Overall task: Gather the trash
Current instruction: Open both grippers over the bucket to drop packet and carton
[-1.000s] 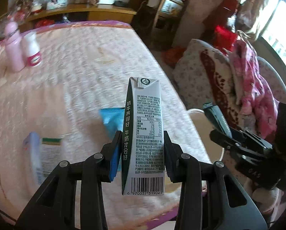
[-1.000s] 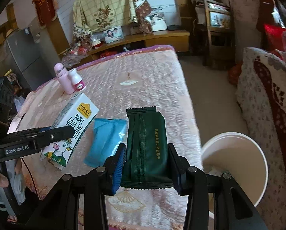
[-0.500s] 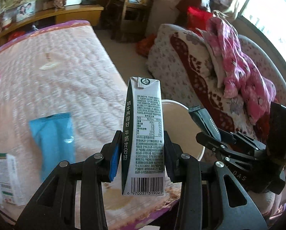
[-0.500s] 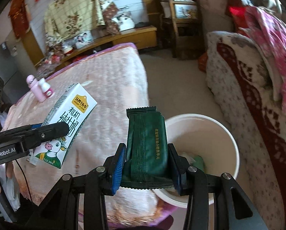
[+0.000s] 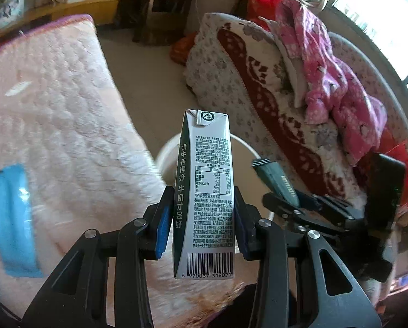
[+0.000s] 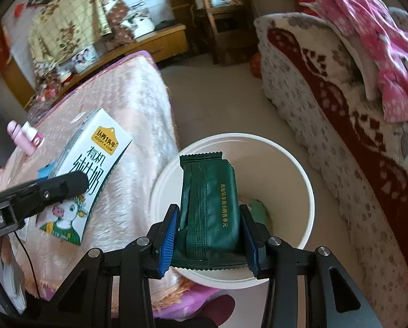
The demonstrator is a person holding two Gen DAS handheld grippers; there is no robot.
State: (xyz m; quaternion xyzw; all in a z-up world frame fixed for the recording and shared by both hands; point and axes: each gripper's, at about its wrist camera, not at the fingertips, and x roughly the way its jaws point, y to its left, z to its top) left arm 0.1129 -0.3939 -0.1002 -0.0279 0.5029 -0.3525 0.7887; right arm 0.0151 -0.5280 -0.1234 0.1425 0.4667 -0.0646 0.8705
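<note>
Two hand-held grippers loaded. Right hand-held gripper [image 6: 209,235]: jaws opening, dark green snack wrapper [image 6: 208,205] between pads, directly above white bin [image 6: 299,169] on floor beside bed [image 6: 127,104]. Left hand-held gripper [image 5: 201,218] clamps milk carton [image 5: 204,191] at bin's near edge. Step: drop-off. Next: release wrapper, shift carton over opening. Carton reads "ADOPT A COW", barcode 6970037319021.
</note>
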